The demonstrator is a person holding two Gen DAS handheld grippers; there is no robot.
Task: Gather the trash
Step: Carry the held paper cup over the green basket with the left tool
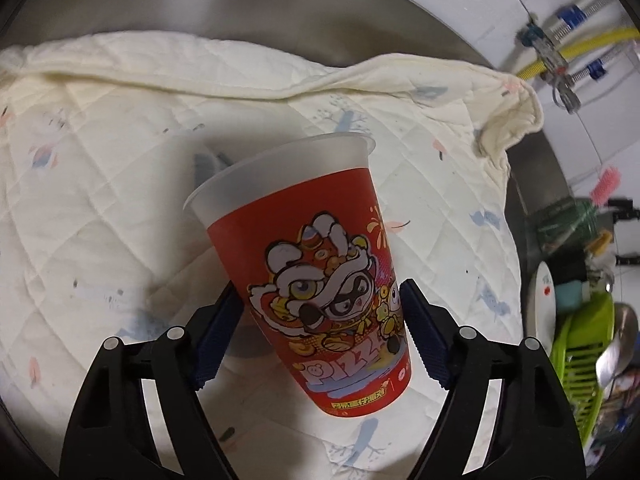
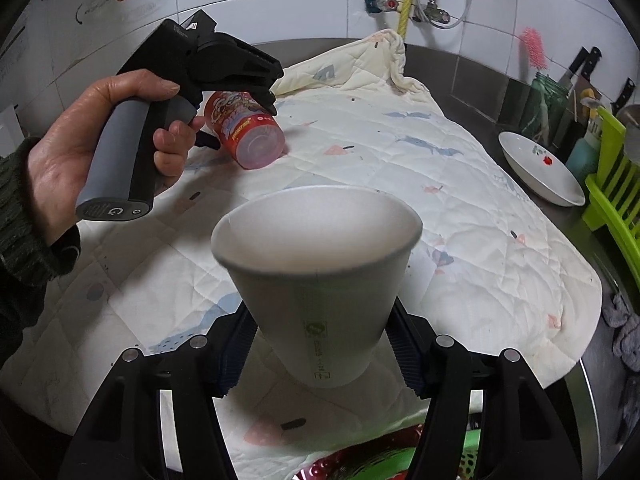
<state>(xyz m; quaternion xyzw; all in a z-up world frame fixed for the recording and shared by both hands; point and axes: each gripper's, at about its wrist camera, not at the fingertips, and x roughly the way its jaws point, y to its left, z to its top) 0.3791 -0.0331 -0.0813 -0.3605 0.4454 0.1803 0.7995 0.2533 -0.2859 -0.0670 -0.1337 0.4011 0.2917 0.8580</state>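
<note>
A red printed plastic cup (image 1: 320,280) with a cartoon lion design is held in my left gripper (image 1: 324,320), whose jaws are shut on its lower body. In the right wrist view the same red cup (image 2: 250,130) is tilted, its base toward the camera, just above the quilted cloth (image 2: 460,200), and the left gripper (image 2: 264,94) is held by a hand. My right gripper (image 2: 320,344) is shut on a white paper cup (image 2: 316,272), held upright above the cloth, mouth open and tilted toward the camera.
A white bowl (image 2: 540,168) sits at the right on the steel counter. A green dish rack (image 2: 612,192) with utensils stands at the far right. A grey rag (image 2: 624,332) lies by the counter edge. Something red and green (image 2: 360,464) shows at the bottom.
</note>
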